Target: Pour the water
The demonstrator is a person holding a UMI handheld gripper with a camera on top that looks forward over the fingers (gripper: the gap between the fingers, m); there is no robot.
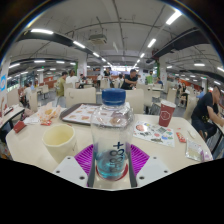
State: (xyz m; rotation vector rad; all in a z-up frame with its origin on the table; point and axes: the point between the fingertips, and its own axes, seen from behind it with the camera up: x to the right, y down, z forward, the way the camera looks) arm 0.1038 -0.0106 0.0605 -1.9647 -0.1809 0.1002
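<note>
A clear plastic water bottle with a blue cap and a white label stands upright between my fingers. Both purple pads press on its lower sides, so my gripper is shut on the bottle. Its base seems to sit at or just above the white table. A pale yellow cup stands on the table just left of the bottle, upright, its inside hidden by the angle.
A red paper cup stands beyond at the right. Trays and papers lie further back. A person sits at the far right, with others seated at the far side in a lit canteen hall.
</note>
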